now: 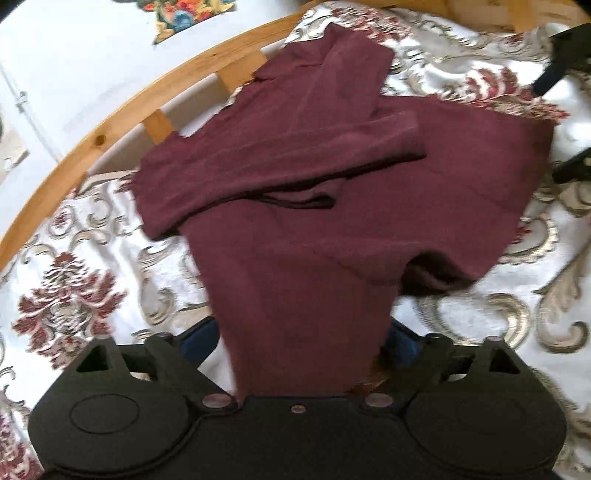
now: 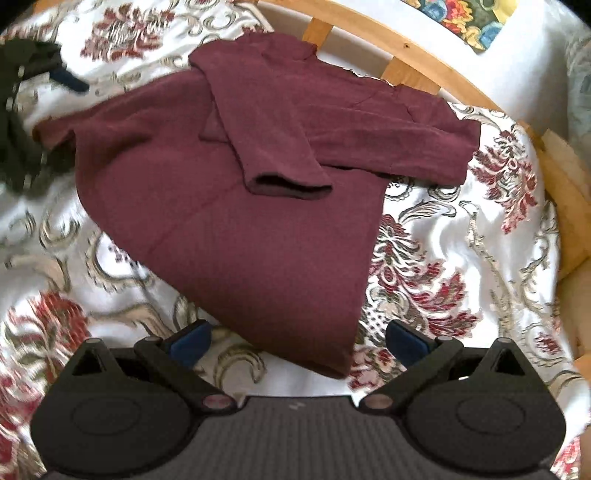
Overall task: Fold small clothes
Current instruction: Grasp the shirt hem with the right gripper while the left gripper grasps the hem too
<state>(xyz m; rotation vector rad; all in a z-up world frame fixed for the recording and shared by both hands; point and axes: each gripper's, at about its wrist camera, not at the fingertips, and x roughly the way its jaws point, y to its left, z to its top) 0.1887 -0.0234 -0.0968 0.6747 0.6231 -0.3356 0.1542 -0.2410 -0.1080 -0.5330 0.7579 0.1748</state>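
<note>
Nearest our left-hand camera, the left black two-finger gripper with blue pads [image 1: 301,339] has the hem of the maroon long-sleeved knit top [image 1: 332,206] running up between its fingers; the cloth hides both pads almost wholly, and we cannot tell whether they are pinching it or merely flanking it. Nearest our right-hand camera, the right black two-finger gripper with blue pads [image 2: 301,343] stands spread wide, grasping nothing; the lower corner of the maroon long-sleeved knit top [image 2: 229,206] droops just in front of the gap, nearer the right-side pad [image 2: 406,341] than the left-side one.

Beyond both tools, the garment lies on a white satin bedspread patterned with red and grey-gold floral scrolls [image 2: 461,258]; both sleeves are folded inward across the chest, one cuff lying over the other sleeve, and the collar end points away from us. In the left view a corner of the body is turned under at the right, showing a dark fold.

Farther off, a curved pale wooden bed frame with slats [image 1: 110,122] borders the spread; behind it rises a white wall bearing a bright multicoloured picture [image 1: 184,14], blurred at the frame's edge.
</note>
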